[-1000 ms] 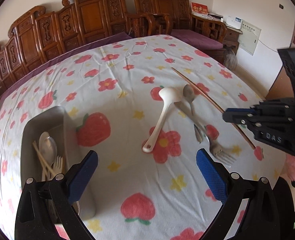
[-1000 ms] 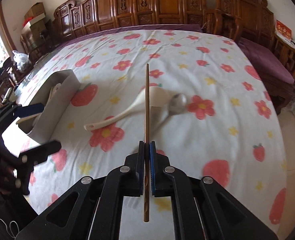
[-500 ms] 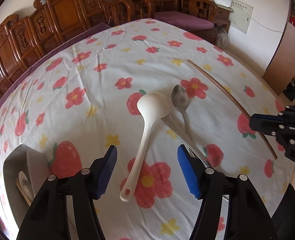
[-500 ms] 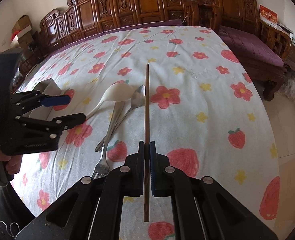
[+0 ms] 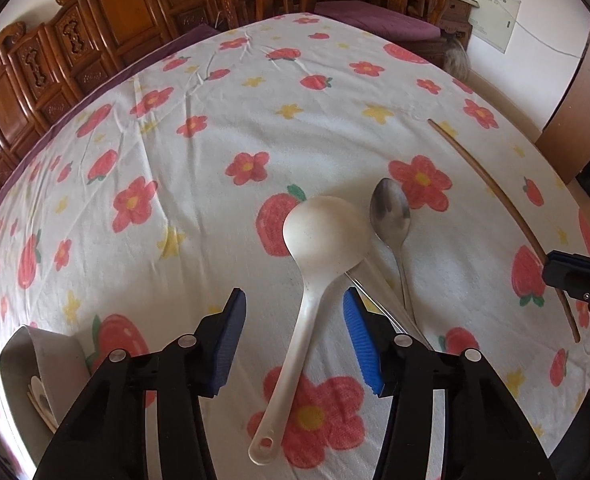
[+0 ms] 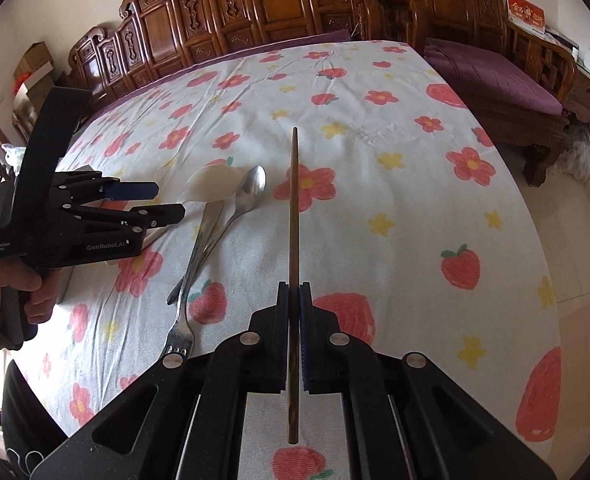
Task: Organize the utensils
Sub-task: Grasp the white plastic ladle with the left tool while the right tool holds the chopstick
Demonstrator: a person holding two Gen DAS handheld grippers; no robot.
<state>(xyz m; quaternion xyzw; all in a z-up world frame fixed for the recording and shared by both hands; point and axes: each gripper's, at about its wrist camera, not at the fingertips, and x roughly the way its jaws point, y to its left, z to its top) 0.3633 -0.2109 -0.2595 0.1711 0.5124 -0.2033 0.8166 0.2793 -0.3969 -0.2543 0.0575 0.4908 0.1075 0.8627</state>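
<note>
A white ladle (image 5: 323,232) lies on the flowered tablecloth, its handle running between the fingers of my left gripper (image 5: 293,300). The jaws are closing, and a gap still shows on each side of the handle. Beside the ladle lie a metal spoon (image 5: 389,210) and a fork (image 6: 181,332), their handles crossing. My right gripper (image 6: 294,288) is shut on a brown chopstick (image 6: 294,200) held just above the cloth and pointing away. The chopstick (image 5: 495,196) also shows in the left wrist view. In the right wrist view the left gripper (image 6: 169,200) hovers over the ladle (image 6: 213,186).
A grey metal tray (image 5: 19,360) with several utensils inside sits at the table's near left. Carved wooden chairs (image 6: 275,8) line the far side, and a purple-cushioned bench (image 6: 491,76) stands to the right. A person's hand (image 6: 19,292) grips the left gripper's handle.
My left gripper moved from the tray over to the ladle and sank lower, and its jaws narrowed around the handle. My right gripper drifted a little with the chopstick still clamped.
</note>
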